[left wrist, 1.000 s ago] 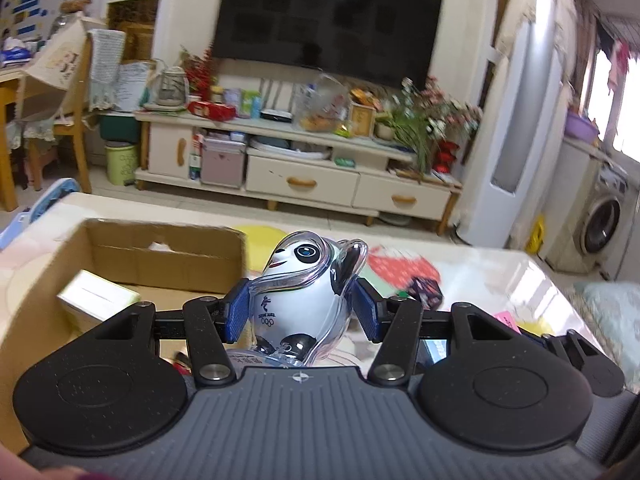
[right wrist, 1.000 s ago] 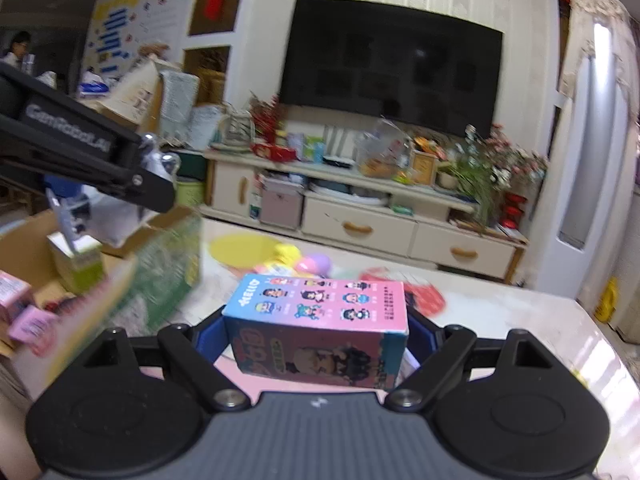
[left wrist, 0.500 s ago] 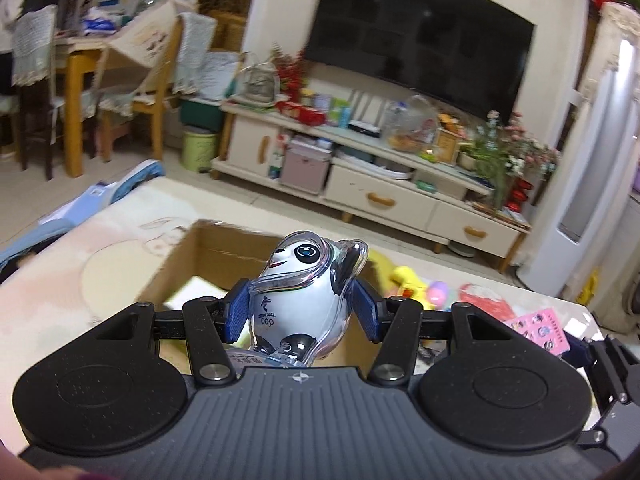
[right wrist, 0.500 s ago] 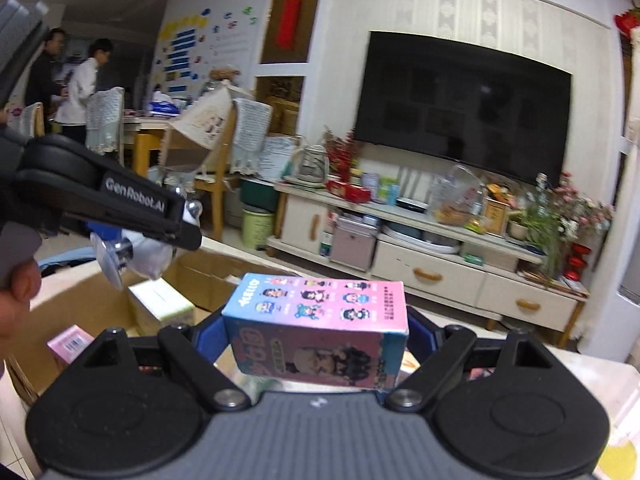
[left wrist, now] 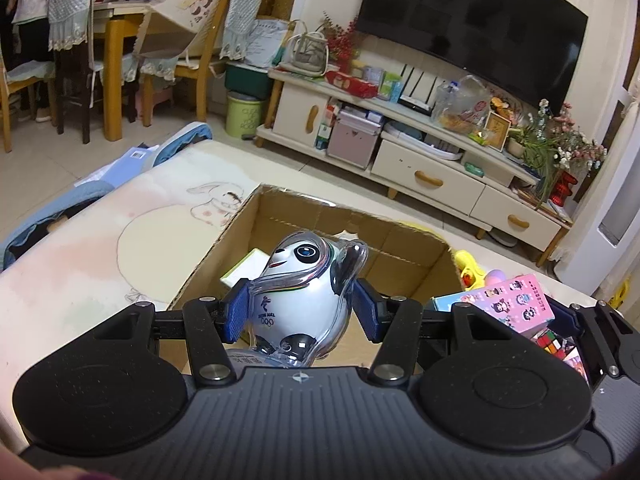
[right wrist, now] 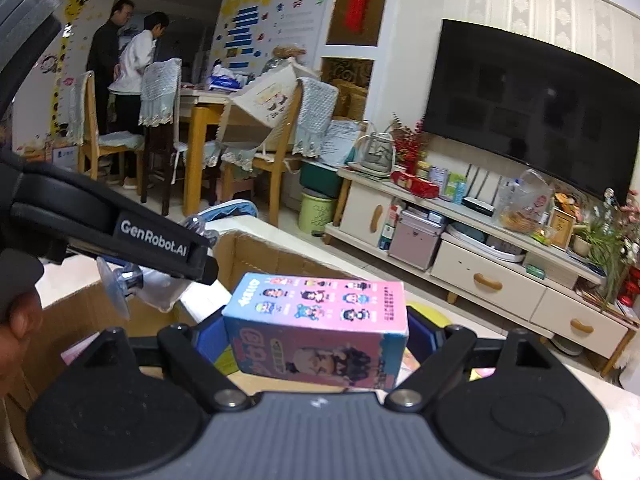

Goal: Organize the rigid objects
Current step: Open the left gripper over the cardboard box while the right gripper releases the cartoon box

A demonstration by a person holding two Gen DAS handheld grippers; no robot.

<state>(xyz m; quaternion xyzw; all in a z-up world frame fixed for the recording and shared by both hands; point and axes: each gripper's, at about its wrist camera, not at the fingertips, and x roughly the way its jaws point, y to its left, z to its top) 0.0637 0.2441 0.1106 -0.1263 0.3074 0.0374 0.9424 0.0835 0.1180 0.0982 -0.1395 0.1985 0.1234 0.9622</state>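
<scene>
L wrist view: left gripper was tilted downward over the open cardboard box, both blue pads pressed on the flanks of a panda figurine in a clear shell. Figurine was upright, head toward the far side, hanging above the box's near part. Inside the box, far-left of the figurine, lay a white carton. Box sat on a pale table mat w/ a rabbit drawing. At right, near edge of frame, the right gripper came in w/ a pink box between its fingers; a colour cube showed just below that. Far side: TV cabinet.

R wrist view: right gripper pointed slightly downward, fingers set fairly wide, clamped on the two ends of the pink box, held lengthwise, printed-faces side up. It was above the cardboard box's right part. Left gripper's body crossed the left of the frame, above the box; a clear suction cup and white of the figurine showed under it. A hand was at the left edge, thumb visible; grip not clear. Dining table and chairs far left, w/ two people standing behind.
</scene>
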